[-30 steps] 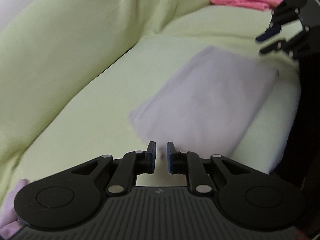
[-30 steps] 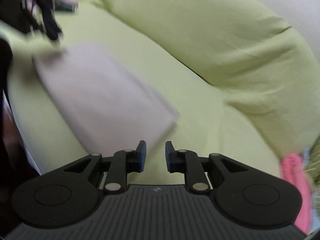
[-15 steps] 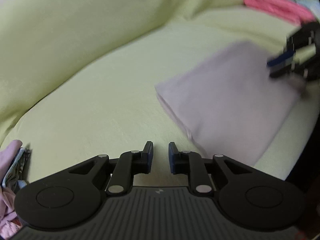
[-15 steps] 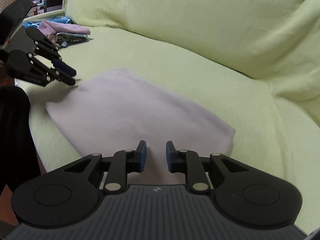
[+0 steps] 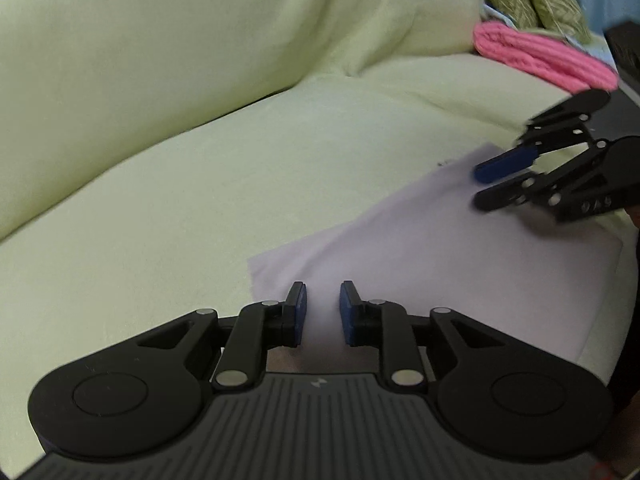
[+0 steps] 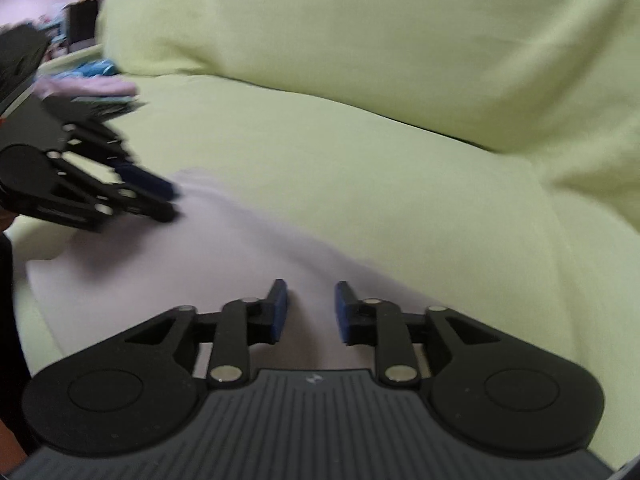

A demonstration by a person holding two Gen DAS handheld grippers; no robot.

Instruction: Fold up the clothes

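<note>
A folded pale lilac garment [image 5: 460,264] lies flat on the light green sofa seat [image 5: 200,208]. My left gripper [image 5: 322,300] hovers open over its near left edge, nothing between the fingers. The right gripper [image 5: 486,186] shows at the far side of the cloth, open, just above it. In the right wrist view the same garment [image 6: 208,248] stretches ahead. There my right gripper [image 6: 308,300] stands open over one end, and the left gripper [image 6: 168,200] is open at the other end.
A pink knitted garment [image 5: 544,60] and green patterned cushions [image 5: 532,0] lie at the sofa's far right end. A stack of folded clothes [image 6: 96,92] sits at the far left end. The green backrest [image 6: 360,40] rises behind the seat.
Both grippers swung in over opposite ends of the folded garment. The left one moved from bare seat onto the cloth's edge. Both stayed open.
</note>
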